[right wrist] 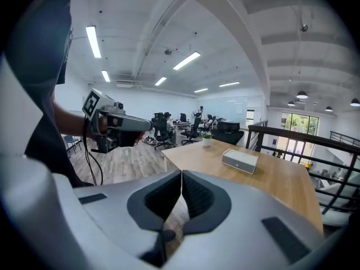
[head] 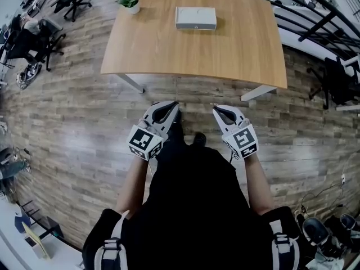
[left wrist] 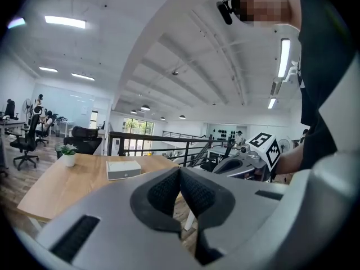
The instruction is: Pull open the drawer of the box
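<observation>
While one box [head: 195, 18] and one potted plant [head: 130, 3] sit on the single table [head: 169, 55] at upper centre, left gripper [head: 173, 105] and right gripper [head: 216, 111] hang mid-frame, well apart from it, both pressed together, empty.

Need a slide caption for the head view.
Left tool and right tool, both shut, held short of the table; box lies at its far side.

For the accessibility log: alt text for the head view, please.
A person stands short of a wooden table, holding the left gripper and right gripper side by side, both shut and empty. A pale box and a potted plant sit near the table's far edge.
</observation>
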Available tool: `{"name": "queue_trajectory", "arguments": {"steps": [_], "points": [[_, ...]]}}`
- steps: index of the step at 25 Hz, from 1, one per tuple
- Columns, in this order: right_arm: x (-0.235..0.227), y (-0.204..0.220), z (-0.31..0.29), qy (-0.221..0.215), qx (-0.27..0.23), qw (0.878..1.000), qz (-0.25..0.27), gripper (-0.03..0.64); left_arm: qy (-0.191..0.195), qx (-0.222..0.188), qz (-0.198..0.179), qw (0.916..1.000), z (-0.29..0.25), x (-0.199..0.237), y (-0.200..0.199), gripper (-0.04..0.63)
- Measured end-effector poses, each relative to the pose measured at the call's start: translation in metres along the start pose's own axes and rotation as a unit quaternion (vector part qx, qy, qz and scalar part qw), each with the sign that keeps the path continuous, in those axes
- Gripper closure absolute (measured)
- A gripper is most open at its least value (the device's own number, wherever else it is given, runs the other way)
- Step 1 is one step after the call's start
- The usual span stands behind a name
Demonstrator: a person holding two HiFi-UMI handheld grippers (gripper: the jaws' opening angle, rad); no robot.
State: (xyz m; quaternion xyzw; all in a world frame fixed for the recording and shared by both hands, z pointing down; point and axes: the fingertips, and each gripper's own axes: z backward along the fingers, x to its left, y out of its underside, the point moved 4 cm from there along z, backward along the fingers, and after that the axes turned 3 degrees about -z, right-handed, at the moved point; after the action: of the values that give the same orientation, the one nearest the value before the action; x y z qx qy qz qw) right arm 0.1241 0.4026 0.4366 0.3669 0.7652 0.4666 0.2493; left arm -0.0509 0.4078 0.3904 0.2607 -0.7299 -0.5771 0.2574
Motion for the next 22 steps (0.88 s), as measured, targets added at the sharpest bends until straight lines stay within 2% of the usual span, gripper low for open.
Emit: {"name": "queue_trajectory", "arguments": {"steps": [14, 18, 22], "points": [[-0.025, -0.03, -0.066, 0.019, 0.022, 0.999, -0.014, 0.592, 0.043, 0.009, 0.007, 0.999, -0.036, 0.077, -0.014, 0.574], [-0.038, -0.043, -0.08, 0.025, 0.007, 0.999, -0.041, 0.592, 0.056, 0.007, 0.005, 0.9984, -0.05, 0.098, -0.02, 0.574], [-0.05, -0.053, -0.093, 0.04, 0.009, 0.999, -0.031, 0.592, 0.07, 0.003, 0.0, 0.9976, -0.064, 0.114, -0.025, 0.574]]}}
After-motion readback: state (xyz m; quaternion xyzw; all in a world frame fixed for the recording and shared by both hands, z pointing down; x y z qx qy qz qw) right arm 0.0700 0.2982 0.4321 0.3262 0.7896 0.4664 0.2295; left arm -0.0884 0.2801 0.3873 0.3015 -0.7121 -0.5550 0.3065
